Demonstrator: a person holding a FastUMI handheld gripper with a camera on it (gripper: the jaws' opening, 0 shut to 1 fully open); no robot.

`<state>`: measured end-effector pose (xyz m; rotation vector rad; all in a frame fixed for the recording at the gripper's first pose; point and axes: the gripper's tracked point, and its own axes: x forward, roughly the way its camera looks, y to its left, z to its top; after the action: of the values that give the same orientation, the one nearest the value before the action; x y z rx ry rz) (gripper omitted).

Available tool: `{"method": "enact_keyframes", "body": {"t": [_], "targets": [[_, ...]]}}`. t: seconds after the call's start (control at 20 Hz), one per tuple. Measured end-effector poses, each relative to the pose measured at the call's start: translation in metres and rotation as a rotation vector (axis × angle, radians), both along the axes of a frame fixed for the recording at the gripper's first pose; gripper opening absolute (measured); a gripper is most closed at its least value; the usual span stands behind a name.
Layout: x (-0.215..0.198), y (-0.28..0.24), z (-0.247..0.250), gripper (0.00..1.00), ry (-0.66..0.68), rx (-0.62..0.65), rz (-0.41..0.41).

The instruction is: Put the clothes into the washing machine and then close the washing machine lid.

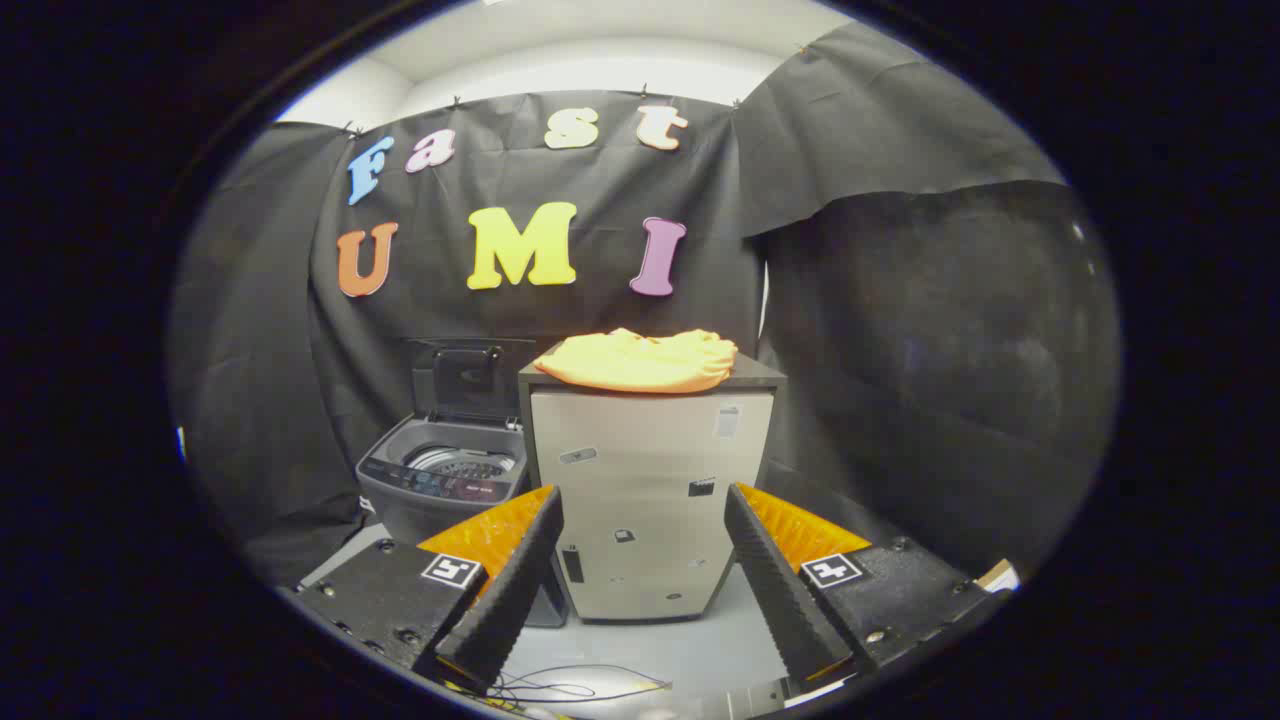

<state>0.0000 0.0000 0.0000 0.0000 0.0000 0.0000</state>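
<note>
The gripper (644, 500) was held wide open, gripping nothing. Orange clothes (640, 361) were piled on the cabinet (650, 500) top. The washing machine (445, 480) beside it was left open.

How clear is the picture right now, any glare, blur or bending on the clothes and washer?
Gripper view: strong fisheye bending at the edges; orange clothes on the cabinet are sharp and evenly lit; the open washer is dimmer but readable; the open gripper is empty.
</note>
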Motion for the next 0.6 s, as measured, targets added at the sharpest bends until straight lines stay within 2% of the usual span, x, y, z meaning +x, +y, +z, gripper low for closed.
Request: {"method": "enact_keyframes", "body": {"t": [0.6], "targets": [[-0.002, 0.01, 0.005, 1.0, -0.032, -0.015, -0.002]]}}
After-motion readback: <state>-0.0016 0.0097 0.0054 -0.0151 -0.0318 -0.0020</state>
